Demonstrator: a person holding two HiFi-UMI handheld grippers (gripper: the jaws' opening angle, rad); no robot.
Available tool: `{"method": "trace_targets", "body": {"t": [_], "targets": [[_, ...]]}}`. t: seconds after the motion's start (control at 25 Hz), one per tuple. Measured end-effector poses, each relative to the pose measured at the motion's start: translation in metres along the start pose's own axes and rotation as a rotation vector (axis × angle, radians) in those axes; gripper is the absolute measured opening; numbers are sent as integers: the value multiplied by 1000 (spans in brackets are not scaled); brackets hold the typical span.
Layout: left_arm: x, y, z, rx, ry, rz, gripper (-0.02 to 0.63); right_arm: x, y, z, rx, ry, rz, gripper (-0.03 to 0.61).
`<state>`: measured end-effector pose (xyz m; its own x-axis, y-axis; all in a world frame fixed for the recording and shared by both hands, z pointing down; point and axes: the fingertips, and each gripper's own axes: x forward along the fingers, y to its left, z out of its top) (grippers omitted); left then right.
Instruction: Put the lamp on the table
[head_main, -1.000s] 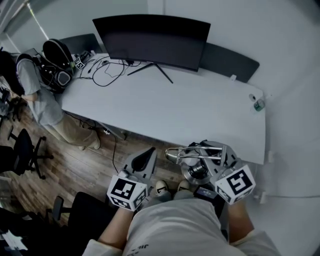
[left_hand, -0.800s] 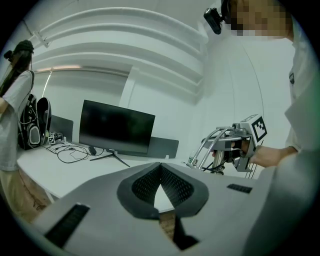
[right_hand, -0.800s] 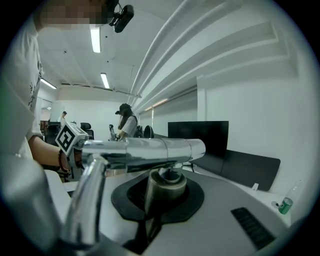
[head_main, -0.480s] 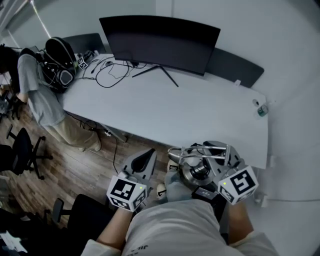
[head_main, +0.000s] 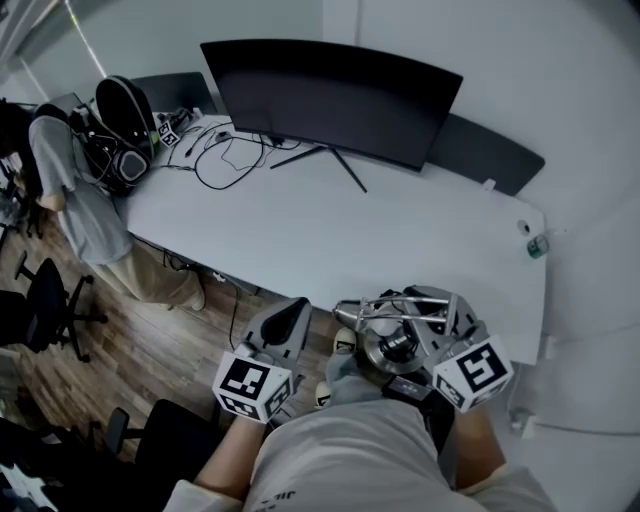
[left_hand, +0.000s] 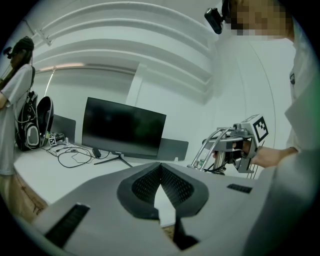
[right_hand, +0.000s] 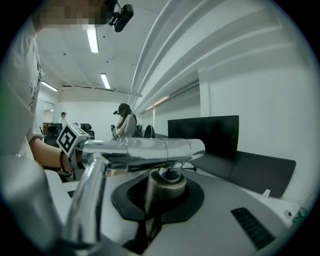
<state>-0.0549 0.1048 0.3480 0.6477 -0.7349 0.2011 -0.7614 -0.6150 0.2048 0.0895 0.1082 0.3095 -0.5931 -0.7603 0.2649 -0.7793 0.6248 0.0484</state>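
- Chrome tube and a duller metal post fill the right gripper (right_hand: 164, 192). Its jaws are pinched tight on the upright post of the lamp (right_hand: 145, 150), and the shiny horizontal arm lies across just above the pads.
- Your left gripper (left_hand: 160, 170) carries nothing. Its jaws are pressed together at the tips, and it rides beside the right one at about the same height.
- In the head view the lamp hangs in the air in front of you, just short of the near edge of the table (head_main: 330, 240) towards its right end. Its round base is over the floor, not over the top.
- So the step in hand looks like the carry: the lamp is picked up and on its way, but not yet set down.
- The next move, as I judge it, calls for bringing the base in over the edge with room to spare, then lowering it level onto the bare white top.
- Choose the open stretch in front of the monitor (head_main: 330, 95). The cables (head_main: 230, 150) lie well off to the far left, and a small bottle (head_main: 537, 245) stands at the far right corner.
- Release the post only once the base sits flat, because the long arm may make the lamp top-heavy.
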Motion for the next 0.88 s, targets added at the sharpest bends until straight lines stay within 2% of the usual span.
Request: {"method": "trace_targets", "body": {"t": [0.52,0.88], "targets": [[77,54,37,-15,6,35,3,78,-70,29,-21,-13,39,31],[117,75,45,-15,6,73,3,116,-102,35,-41,-6,95,31]]}}
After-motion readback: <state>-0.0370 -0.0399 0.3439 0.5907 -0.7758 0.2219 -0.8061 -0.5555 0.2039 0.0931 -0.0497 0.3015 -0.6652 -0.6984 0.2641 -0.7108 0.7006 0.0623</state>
